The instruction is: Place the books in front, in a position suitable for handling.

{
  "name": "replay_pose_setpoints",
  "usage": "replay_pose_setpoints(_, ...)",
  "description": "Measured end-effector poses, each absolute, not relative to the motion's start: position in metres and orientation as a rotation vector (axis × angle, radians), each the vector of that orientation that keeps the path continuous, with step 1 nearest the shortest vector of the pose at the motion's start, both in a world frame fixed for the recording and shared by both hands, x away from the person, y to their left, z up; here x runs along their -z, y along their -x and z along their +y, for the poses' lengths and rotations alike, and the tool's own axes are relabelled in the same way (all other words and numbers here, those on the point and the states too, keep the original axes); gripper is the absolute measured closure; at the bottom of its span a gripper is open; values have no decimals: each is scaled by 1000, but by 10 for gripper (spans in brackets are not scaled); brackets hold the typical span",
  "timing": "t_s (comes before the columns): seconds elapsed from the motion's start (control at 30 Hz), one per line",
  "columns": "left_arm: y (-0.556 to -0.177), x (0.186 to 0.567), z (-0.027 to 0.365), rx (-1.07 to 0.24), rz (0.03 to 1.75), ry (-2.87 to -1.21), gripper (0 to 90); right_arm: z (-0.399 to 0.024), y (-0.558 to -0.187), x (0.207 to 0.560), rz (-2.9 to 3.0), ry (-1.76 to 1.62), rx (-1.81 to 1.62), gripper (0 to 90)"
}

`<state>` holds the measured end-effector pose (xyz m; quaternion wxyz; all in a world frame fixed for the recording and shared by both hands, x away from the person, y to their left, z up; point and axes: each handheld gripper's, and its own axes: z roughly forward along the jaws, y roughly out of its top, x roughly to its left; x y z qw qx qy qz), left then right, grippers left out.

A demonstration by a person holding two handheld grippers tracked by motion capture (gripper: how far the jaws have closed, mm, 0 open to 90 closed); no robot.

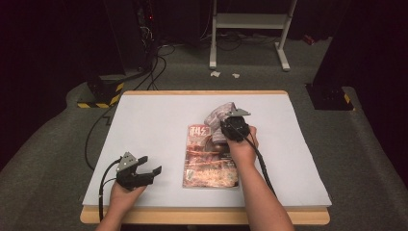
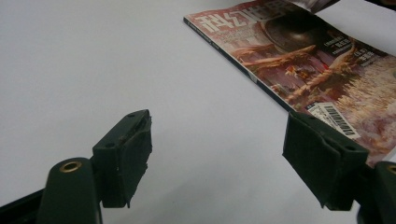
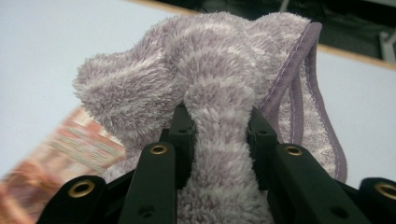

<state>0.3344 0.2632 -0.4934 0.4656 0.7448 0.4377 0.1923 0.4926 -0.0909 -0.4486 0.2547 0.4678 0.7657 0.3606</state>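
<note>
One magazine [image 1: 210,159] lies flat on the white table [image 1: 144,125], just right of the centre of the high view, its cover of red and orange artwork facing up and its title at the far end. One towel [image 1: 219,115], fluffy and striped in pale purple, sits bunched above the magazine's upper right corner, near the middle of the frame.

There are two grippers, one in each hand. The right gripper [image 1: 230,121] is at the centre of the high view, over the top edge of the magazine, and its jaws are closed on a fold of the towel. In the right gripper view the towel [image 3: 219,93] rises in the middle of the frame, a thick roll of it squeezed between the two black pads, with the stitched purple hem curving down the right side. The blurred magazine [image 3: 70,144] shows at the lower left of that view.

The left gripper [image 1: 150,164] rests at the lower left of the high view, on the bare table just left of the magazine and apart from it. Its jaws stand wide apart with nothing between them. In the left gripper view the two pads [image 2: 126,154] stand at the bottom corners, and the magazine [image 2: 317,70] stretches across the upper right, one barcode label at its near corner.
</note>
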Motion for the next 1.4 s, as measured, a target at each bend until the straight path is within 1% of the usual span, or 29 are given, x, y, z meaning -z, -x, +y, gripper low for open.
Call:
replay_pose_setpoints(0.03,-334,494,262,-468,1073,-1827,239,-91,-496,455,2081,-1291,-940,696)
replay_pose_setpoints(0.07,-334,493,262,-454,1072,-1823,239,-93,-501,470,2066,-1315,-861,696)
replay_pose_setpoints(0.1,-334,493,260,-450,1066,-1818,239,-93,-501,470,2066,-1315,-861,696)
replay_pose_setpoints(0.17,-333,493,257,-460,1051,-1831,239,-97,-505,481,2076,-1355,-831,695)
replay_pose_setpoints(0.4,-333,494,255,-451,1038,-1847,236,-84,-511,483,2079,-1347,-808,692)
replay_pose_setpoints(0.6,-333,494,256,-451,1041,-1846,234,-53,-516,483,2145,-1303,-818,690)
replay_pose_setpoints(0.9,-333,495,255,-457,1033,-1859,233,14,-515,486,2243,-1214,-913,689)
replay_pose_setpoints(1.0,-333,495,257,-456,1036,-1859,235,24,-514,488,2238,-1201,-929,686)
replay_pose_setpoints(1.17,-332,495,258,-470,1028,-1859,235,9,-515,488,2229,-1212,-920,683)
replay_pose_setpoints(1.4,-330,494,257,-487,1008,-1857,237,-61,-520,486,2125,-1333,-846,685)
